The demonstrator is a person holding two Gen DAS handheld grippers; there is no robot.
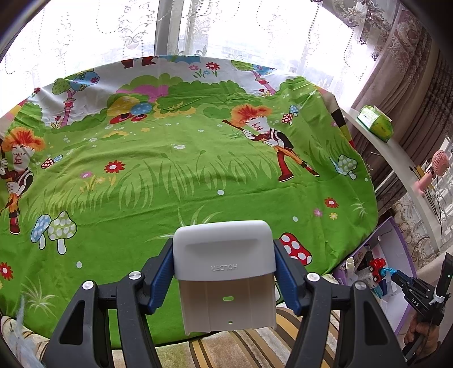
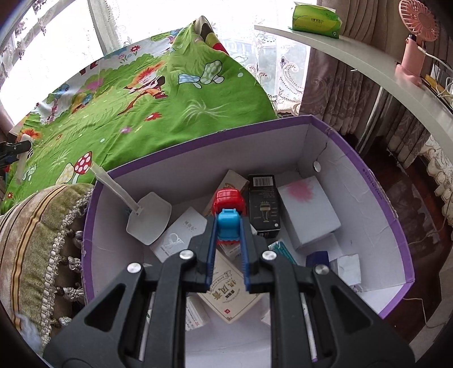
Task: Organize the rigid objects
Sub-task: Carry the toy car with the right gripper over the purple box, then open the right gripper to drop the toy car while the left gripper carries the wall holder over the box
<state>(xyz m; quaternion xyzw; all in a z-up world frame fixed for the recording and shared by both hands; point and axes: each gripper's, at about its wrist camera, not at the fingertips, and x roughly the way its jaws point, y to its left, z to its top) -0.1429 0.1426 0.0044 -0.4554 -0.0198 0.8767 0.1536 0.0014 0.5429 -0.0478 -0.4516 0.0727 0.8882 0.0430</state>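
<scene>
My left gripper is shut on a grey and white holder marked HOLDER, held above the near edge of the table with the green cartoon cloth. My right gripper is shut on a red and blue toy car, held over the open purple box. In the left wrist view the right gripper, the toy car and the purple box show at the right edge. The box holds several small cartons, among them a black one and a white one with a pink mark, and a white scoop.
A striped cushion with tassels lies left of the box. A curved white shelf at the right carries a green tissue pack and a pink fan. Curtains and a window stand behind the table.
</scene>
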